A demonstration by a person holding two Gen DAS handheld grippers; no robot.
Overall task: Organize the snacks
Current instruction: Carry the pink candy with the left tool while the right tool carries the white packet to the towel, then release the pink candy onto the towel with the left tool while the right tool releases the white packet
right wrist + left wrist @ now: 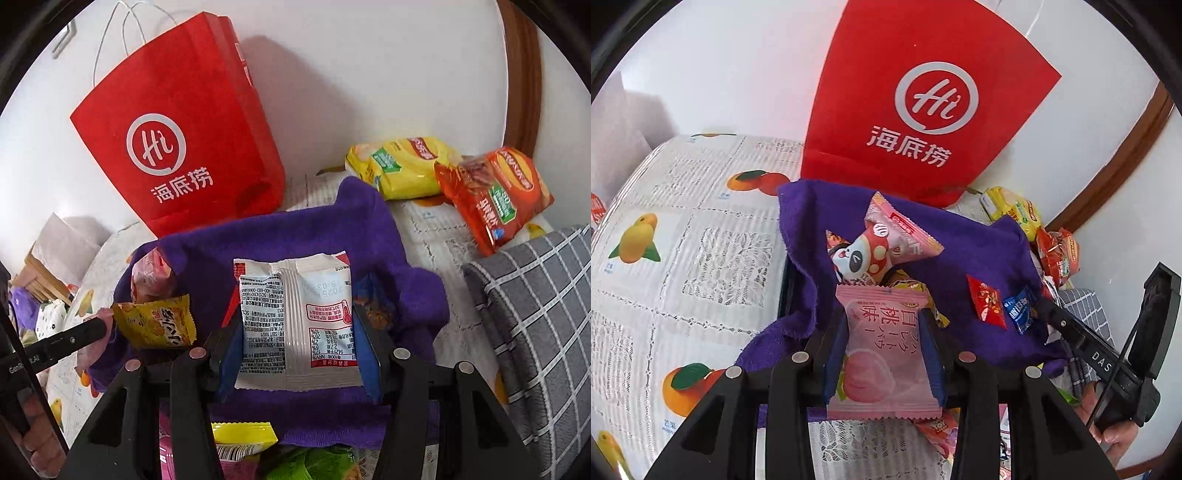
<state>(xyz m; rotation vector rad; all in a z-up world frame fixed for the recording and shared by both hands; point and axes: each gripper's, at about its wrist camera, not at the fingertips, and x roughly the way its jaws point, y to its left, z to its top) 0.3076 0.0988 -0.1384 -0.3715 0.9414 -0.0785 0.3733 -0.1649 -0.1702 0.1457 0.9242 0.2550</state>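
My left gripper is shut on a pink peach-flavour snack packet, which hangs over the front edge of a bin lined with purple cloth. In the bin lie a pink mushroom-print packet, a small red candy and a small blue candy. My right gripper is shut on a white packet with its printed back toward the camera, held over the same purple cloth. A yellow packet lies at the bin's left, beside the left gripper's finger.
A red paper bag stands against the wall behind the bin. Yellow and orange crisp bags lie at the back right, beside a grey checked cloth. More packets lie near the front. The fruit-print tablecloth stretches left.
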